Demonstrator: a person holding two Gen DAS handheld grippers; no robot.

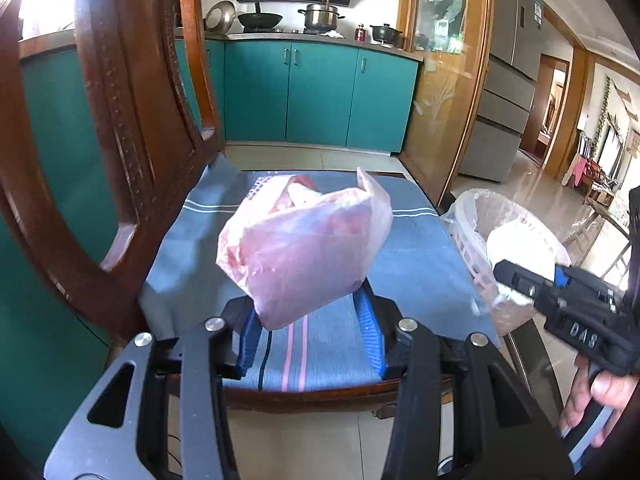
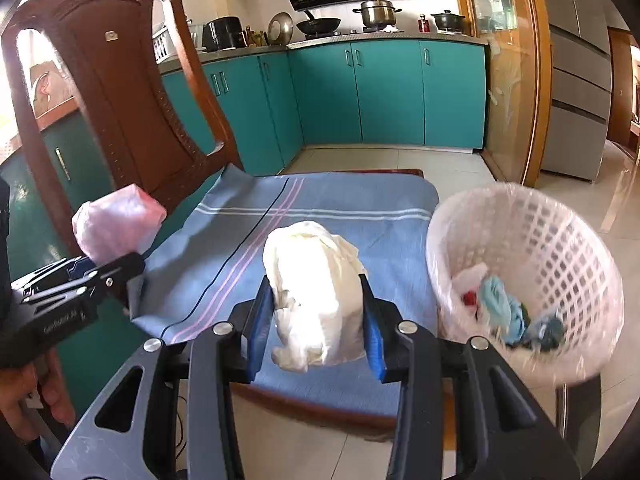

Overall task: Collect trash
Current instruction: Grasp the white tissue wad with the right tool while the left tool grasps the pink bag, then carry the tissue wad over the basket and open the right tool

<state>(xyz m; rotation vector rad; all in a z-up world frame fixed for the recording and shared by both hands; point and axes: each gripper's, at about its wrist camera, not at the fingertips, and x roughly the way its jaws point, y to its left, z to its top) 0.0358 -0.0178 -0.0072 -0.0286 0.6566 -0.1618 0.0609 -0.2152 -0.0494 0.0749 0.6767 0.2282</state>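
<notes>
My left gripper [image 1: 310, 320] is shut on a pink plastic bag [image 1: 304, 240] and holds it above the chair's blue striped cushion [image 1: 412, 264]. It also shows at the left of the right wrist view [image 2: 120, 268], with the pink bag [image 2: 116, 222]. My right gripper [image 2: 318, 312] is shut on a crumpled white bag [image 2: 316, 280], held over the cushion [image 2: 224, 256] next to the white lattice bin [image 2: 560, 240]. The right gripper shows in the left wrist view [image 1: 516, 276] over the bin [image 1: 516, 216].
The bin holds blue and red scraps [image 2: 512, 316] and has a clear liner. The brown wooden chair back [image 2: 108, 92] rises at the left. Teal kitchen cabinets [image 2: 384, 92], a glass door [image 2: 508, 80] and tiled floor lie beyond.
</notes>
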